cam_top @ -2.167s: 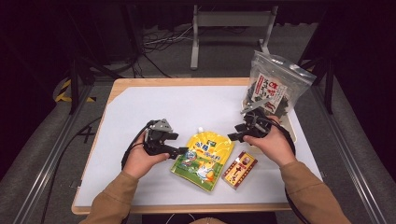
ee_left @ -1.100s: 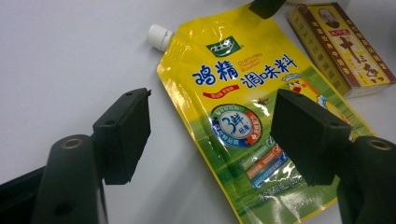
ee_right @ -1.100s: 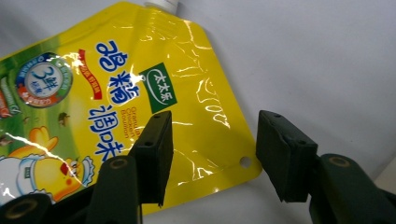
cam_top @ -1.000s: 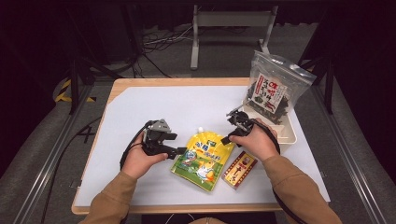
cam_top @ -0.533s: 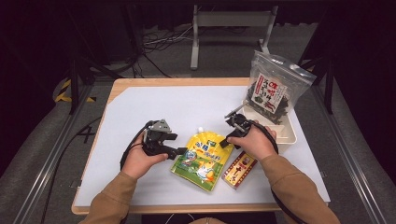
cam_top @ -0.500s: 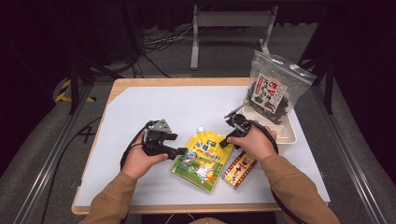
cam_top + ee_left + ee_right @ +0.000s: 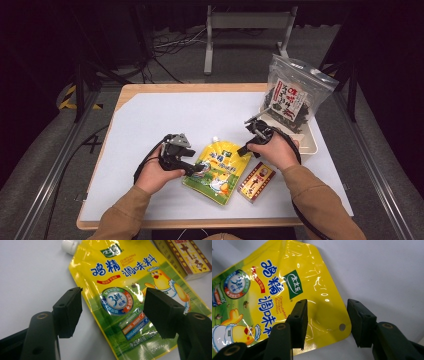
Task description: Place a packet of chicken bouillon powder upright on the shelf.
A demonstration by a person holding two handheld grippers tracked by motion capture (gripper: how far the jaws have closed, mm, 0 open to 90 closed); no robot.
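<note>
Hands low over the white surface (image 7: 165, 117), one hand-held gripper at each side of a yellow pouch.

Left hand-held gripper (image 7: 196, 168), jaws wide apart and empty, straddles the one yellow pouch's (image 7: 218, 163) left edge; the pouch lies flat, long axis near-to-far, white cap far-left. Right hand-held gripper (image 7: 243, 150), parted and empty, brackets its far-right corner. One red box (image 7: 256, 180) lies right; one seaweed bag (image 7: 292, 95) far right.

The pouch (image 7: 218, 167) is showing yellow fading to green, with blue lettering, a white cap and a yellow cartoon chick. The box (image 7: 256, 181) is showing red and gold. The bag (image 7: 295, 95) is showing clear over dark contents, with a red-and-white label. The table (image 7: 165, 115) is showing white, edged in pale wood.
</note>
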